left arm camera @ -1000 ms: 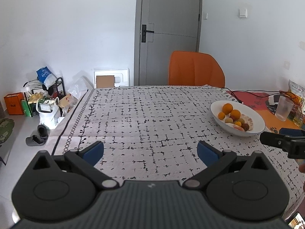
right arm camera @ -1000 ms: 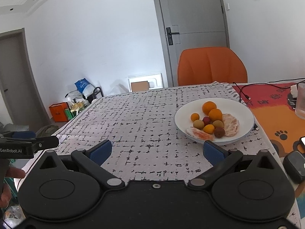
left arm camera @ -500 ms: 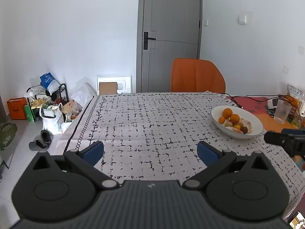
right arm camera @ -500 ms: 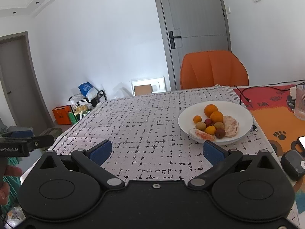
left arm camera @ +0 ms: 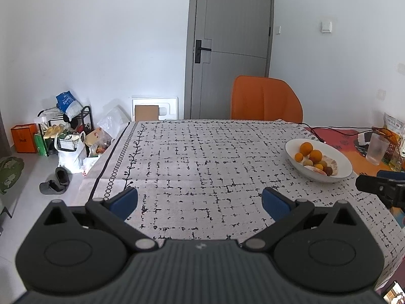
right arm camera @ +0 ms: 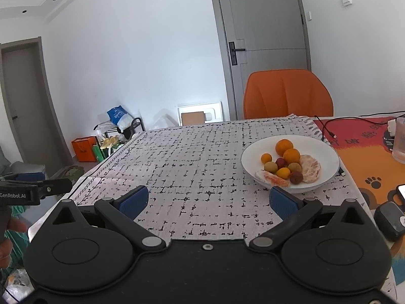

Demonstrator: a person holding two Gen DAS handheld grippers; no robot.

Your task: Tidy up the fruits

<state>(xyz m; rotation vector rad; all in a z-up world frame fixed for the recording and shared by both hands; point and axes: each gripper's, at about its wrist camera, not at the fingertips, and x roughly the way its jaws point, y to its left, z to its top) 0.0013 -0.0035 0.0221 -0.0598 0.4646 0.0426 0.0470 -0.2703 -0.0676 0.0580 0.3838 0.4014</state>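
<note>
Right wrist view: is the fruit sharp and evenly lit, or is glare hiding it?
Right wrist view: fruit in the white bowl is sharp, evenly lit, no glare; fisheye bends the door. Left wrist view: same bowl smaller, near the right edge, still clear.

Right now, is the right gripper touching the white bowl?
Apart. The right wrist view shows the right gripper open over tablecloth, short of the white bowl.

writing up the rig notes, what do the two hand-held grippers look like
Both match: the left hand-held gripper and right hand-held gripper have matte black bodies, two round discs, silver pivot pins and angled black fingers tipped with blue pads. The left one's side reads "GenRobot.AI" in white. No cables or sleeves visible.
</note>
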